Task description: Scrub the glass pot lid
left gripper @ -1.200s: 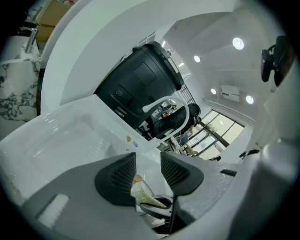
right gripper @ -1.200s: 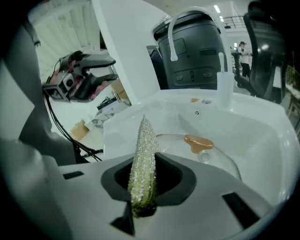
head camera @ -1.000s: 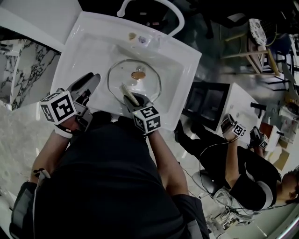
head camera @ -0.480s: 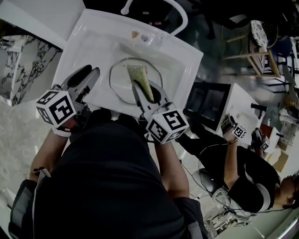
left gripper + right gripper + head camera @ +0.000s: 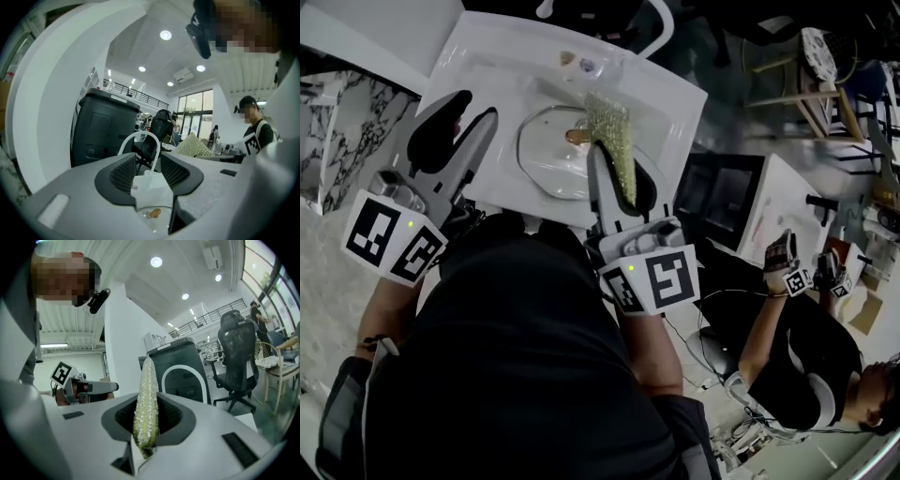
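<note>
the glass pot lid (image 5: 553,159) lies knob-up in the white sink (image 5: 478,66), the right gripper (image 5: 619,173) pinches a scrubbing sponge (image 5: 614,131) above it, and the left gripper (image 5: 469,112) gapes empty nearby; scrubbing seems paused mid-stroke, so next the sponge likely needs pressing down onto the glass.

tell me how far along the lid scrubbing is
Done: the right gripper has the scrub pad clamped, and the glass lid lies in the sink. In hand: the pad is tilted up, off the lid; the left gripper is open and empty. Left: the scrubbing itself; whether the lid is already clean cannot be told.
</note>
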